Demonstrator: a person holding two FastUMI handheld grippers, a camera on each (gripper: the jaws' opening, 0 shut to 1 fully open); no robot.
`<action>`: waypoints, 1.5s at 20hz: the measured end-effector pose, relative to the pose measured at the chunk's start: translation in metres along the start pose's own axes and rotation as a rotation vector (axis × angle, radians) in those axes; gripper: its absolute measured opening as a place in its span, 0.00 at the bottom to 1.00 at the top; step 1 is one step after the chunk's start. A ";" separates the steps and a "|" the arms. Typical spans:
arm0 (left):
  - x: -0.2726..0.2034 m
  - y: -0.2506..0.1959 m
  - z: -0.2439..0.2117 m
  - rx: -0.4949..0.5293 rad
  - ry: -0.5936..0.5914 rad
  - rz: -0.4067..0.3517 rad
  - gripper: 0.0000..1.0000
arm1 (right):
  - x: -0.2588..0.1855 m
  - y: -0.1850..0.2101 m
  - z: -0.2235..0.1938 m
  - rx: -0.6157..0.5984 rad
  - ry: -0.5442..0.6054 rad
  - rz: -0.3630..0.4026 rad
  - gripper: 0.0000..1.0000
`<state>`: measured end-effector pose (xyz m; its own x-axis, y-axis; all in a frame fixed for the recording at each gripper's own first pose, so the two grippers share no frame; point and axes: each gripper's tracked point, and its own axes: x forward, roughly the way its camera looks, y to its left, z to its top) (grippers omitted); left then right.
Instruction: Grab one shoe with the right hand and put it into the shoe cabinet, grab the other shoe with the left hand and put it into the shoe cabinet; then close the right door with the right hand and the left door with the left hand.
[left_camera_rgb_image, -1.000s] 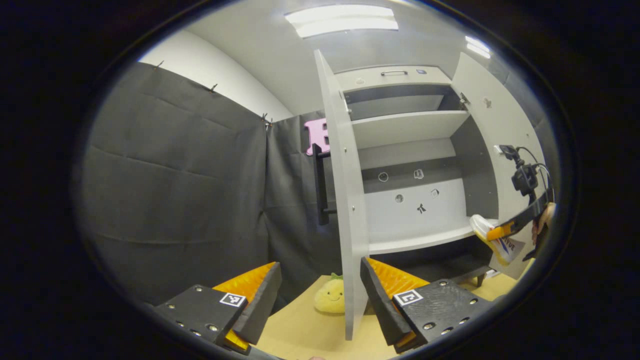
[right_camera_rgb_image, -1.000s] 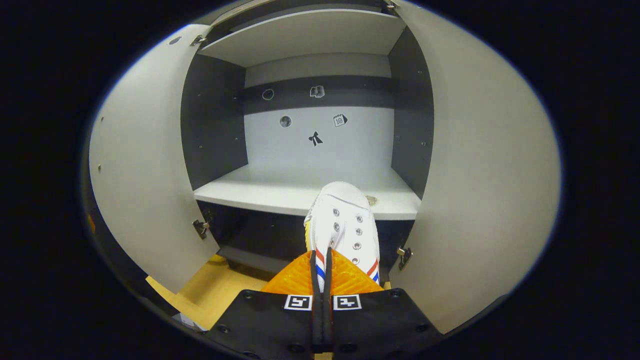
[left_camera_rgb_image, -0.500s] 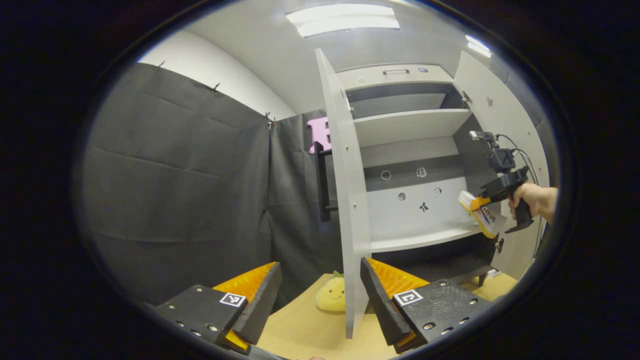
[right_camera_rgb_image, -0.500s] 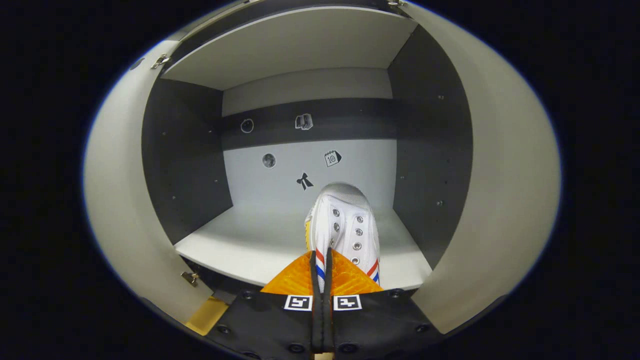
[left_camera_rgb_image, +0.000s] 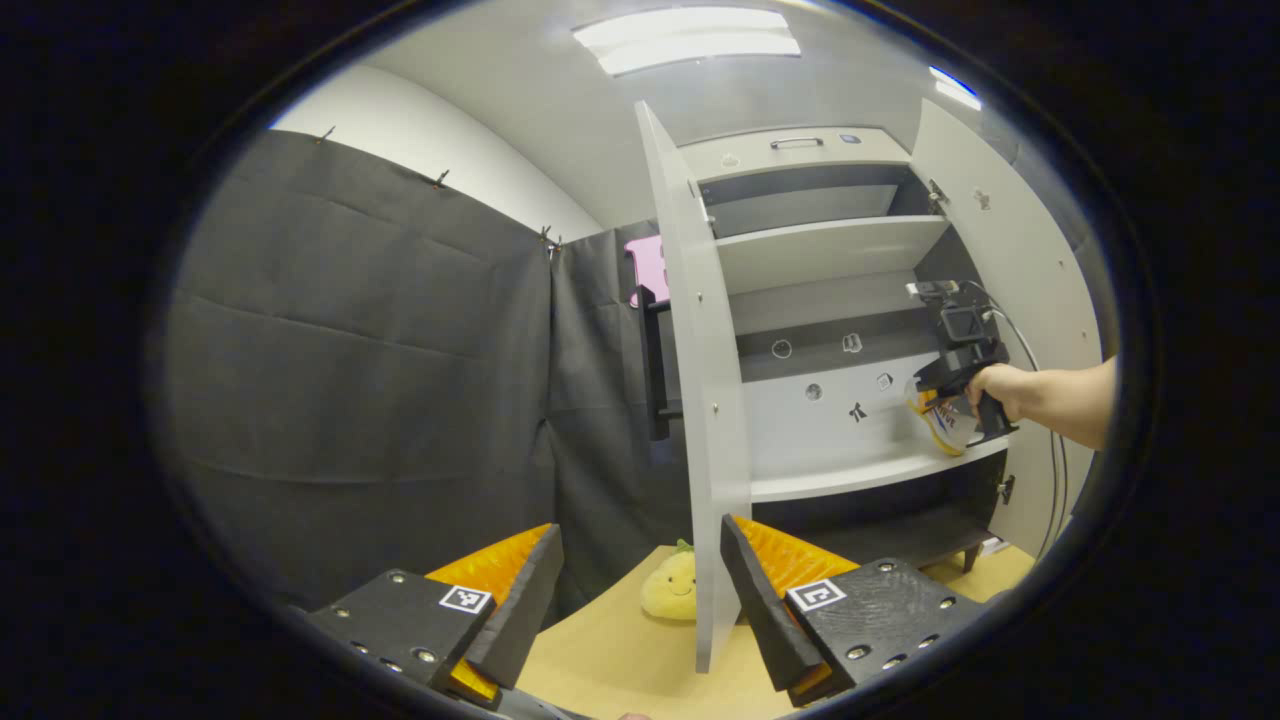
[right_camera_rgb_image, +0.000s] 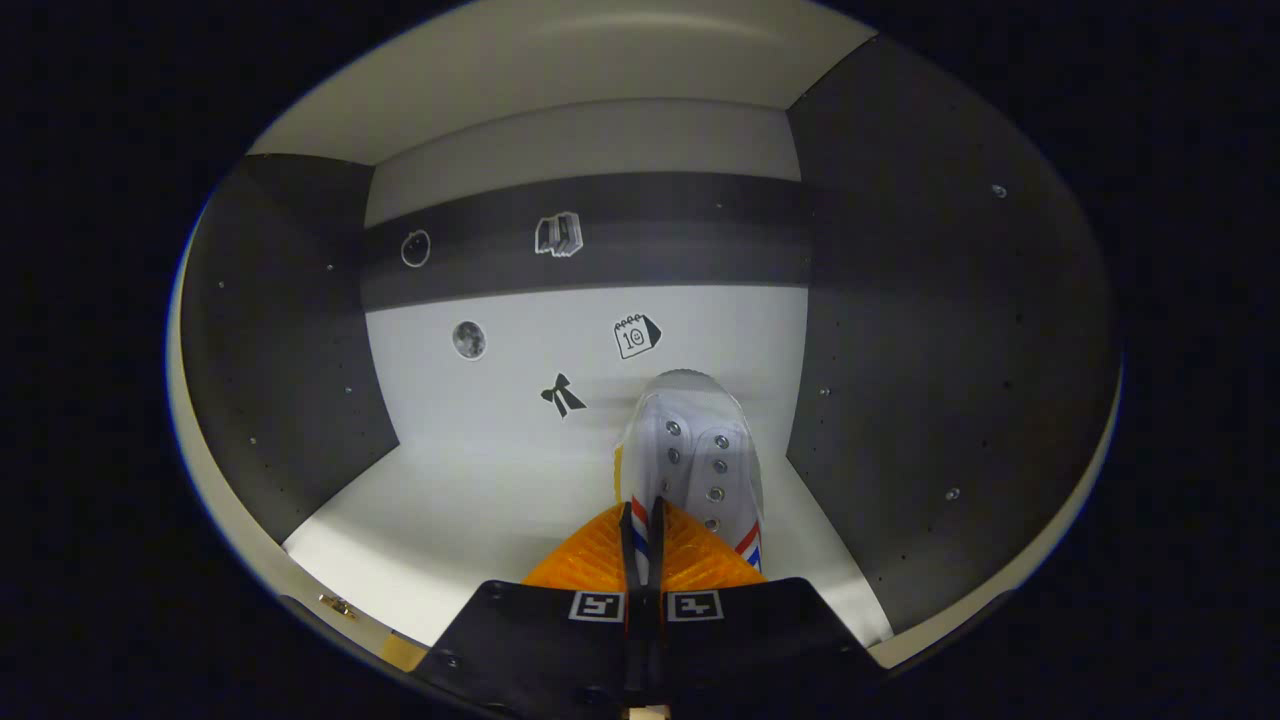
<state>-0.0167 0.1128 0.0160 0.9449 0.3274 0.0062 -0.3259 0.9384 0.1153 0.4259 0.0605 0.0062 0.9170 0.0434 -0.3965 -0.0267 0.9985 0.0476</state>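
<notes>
Right gripper view: my right gripper (right_camera_rgb_image: 641, 545) is pinching the white shoe (right_camera_rgb_image: 690, 465), with both orange fingers (right_camera_rgb_image: 590, 555) pressed together on its heel end beside the red and blue stripes. The toe points toward the back wall of the shoe cabinet (right_camera_rgb_image: 930, 350). The shoe is inside the middle compartment, over the right part of the pale shelf (right_camera_rgb_image: 460, 510), near the dark right side wall; I cannot tell whether its sole touches the shelf. Small stickers (right_camera_rgb_image: 562, 394) mark the back panel ahead of the toe.

Left gripper view: my left gripper (left_camera_rgb_image: 640, 600) hangs low with its fingers spread wide and nothing between them. It sits in front of the edge of the open left door (left_camera_rgb_image: 705, 400), which stands between the two fingers as seen from here. Beyond the door, the cabinet interior shows two shelves, and the right door (left_camera_rgb_image: 1010, 270) is swung open on the far side. My right hand (left_camera_rgb_image: 995, 390) holds the right gripper (left_camera_rgb_image: 935, 395) inside the middle compartment, the shoe (left_camera_rgb_image: 945, 425) just above the shelf (left_camera_rgb_image: 850, 480). A yellow plush toy (left_camera_rgb_image: 672, 590) lies on the wooden floor (left_camera_rgb_image: 600, 660) beside the foot of the left door.
</notes>
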 end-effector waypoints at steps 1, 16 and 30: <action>-0.001 -0.002 0.000 0.003 0.001 0.000 0.91 | 0.005 0.001 -0.004 -0.001 0.020 -0.004 0.01; 0.001 -0.065 -0.028 -0.031 0.061 -0.185 0.92 | -0.059 0.027 0.027 -0.096 -0.175 0.045 0.99; 0.021 -0.151 -0.084 -0.091 0.199 -0.492 0.91 | -0.229 -0.021 -0.017 -0.107 -0.379 -0.019 0.99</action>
<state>0.0500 -0.0129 -0.0851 0.9652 -0.1468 -0.2165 0.1437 0.9892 -0.0297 0.2096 0.0306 0.0808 0.9991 0.0301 -0.0286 -0.0317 0.9977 -0.0600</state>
